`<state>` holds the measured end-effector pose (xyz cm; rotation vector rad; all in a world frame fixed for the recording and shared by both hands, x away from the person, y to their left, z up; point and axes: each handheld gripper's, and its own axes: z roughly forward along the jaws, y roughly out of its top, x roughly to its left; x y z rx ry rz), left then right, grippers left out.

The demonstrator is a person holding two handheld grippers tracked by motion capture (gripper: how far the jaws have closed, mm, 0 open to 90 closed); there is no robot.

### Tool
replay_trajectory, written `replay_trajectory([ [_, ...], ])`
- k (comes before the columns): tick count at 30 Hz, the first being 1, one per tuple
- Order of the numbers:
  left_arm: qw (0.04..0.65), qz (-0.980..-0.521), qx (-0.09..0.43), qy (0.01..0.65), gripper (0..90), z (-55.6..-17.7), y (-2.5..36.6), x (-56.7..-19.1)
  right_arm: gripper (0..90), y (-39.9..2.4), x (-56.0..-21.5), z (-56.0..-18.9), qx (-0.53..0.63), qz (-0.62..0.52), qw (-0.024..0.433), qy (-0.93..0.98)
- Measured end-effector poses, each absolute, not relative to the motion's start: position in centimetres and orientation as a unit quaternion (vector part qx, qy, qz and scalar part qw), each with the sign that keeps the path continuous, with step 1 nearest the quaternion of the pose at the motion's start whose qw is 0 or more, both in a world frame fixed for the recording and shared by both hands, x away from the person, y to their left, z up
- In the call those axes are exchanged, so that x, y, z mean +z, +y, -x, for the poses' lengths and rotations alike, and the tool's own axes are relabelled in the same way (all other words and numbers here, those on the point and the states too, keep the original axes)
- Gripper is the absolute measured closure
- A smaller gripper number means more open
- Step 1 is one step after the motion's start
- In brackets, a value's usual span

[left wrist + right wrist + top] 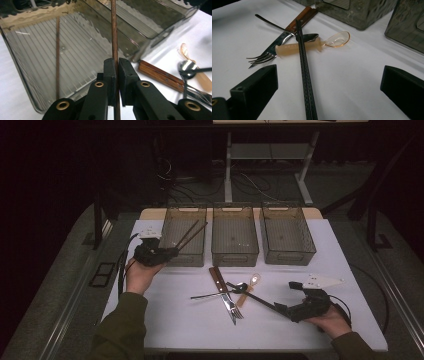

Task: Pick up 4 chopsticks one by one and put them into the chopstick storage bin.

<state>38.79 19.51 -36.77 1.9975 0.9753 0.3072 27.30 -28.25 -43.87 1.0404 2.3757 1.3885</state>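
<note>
The left gripper (117, 72) has its fingers clamped on a thin brown wooden chopstick (114, 37), round and straight, which reaches out over the left bin (170, 255). A second similar chopstick (57, 57) lies inside this bin. The right gripper (329, 85) rests on the table (280, 330) with its fingers wide apart, and a black chopstick (305, 70) lies between them, untouched.
</note>
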Motion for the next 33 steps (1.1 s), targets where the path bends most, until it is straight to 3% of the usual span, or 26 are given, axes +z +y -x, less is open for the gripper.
replay_trajectory([
  [24, 0.411, -0.795, 0.132, 0.425, 84.8, -46.3, 18.4, -36.0, 1.1, -28.7, -43.7, -27.1, 0.480, -0.364, 0.097, 0.792],
  [33, 0.389, -0.796, 0.133, 0.444, 84.7, -48.6, 17.8, -37.4, 1.1, -28.9, -43.7, -27.1, 0.484, -0.368, 0.095, 0.789],
])
